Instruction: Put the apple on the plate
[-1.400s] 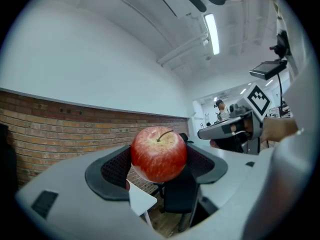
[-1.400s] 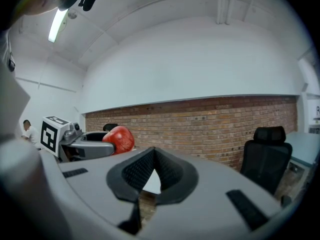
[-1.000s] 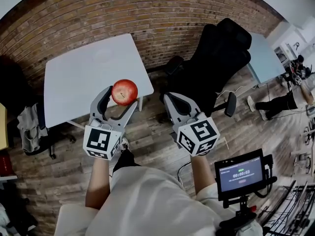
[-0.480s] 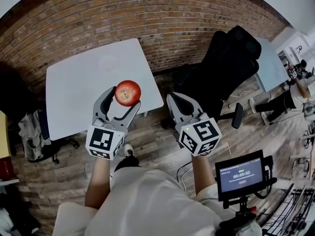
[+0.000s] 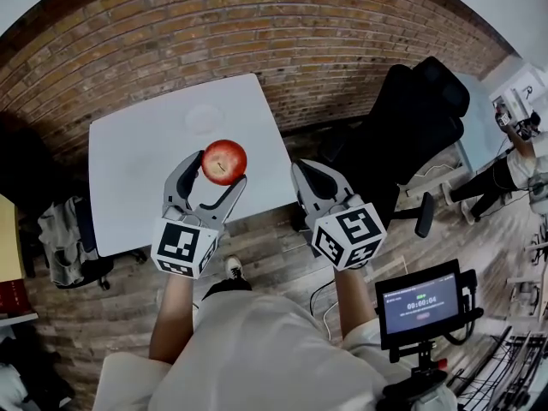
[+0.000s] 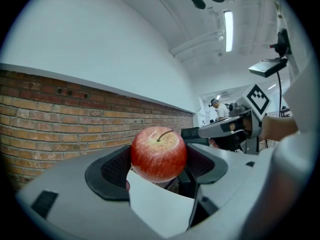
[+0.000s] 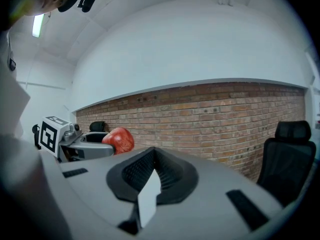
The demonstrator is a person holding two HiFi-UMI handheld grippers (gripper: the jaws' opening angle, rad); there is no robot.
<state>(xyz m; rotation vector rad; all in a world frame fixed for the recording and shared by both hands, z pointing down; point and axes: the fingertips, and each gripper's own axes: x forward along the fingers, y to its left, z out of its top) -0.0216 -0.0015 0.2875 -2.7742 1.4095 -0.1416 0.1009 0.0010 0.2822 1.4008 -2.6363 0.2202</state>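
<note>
A red apple [image 5: 224, 162] is clamped between the jaws of my left gripper [image 5: 218, 171], held in the air above the near right part of the white table [image 5: 137, 169]. In the left gripper view the apple [image 6: 159, 154] sits stem up between the black pads. A pale white plate [image 5: 205, 118] lies on the table beyond the apple, toward the far edge. My right gripper [image 5: 311, 172] hovers to the right of the table's corner with its jaws together and nothing in them. The right gripper view shows those closed jaws [image 7: 152, 171], with the apple [image 7: 119, 139] off to the left.
A brick wall [image 5: 257, 32] runs behind the table. A black office chair [image 5: 415, 114] stands to the right, and a chair draped with clothes [image 5: 60, 229] to the left. A small screen on a stand [image 5: 419, 302] is at my lower right. A person [image 5: 514, 157] sits at the far right.
Both grippers have advanced toward the table. The apple, which hung by the table's near right corner, is now over the tabletop and closer to the plate.
</note>
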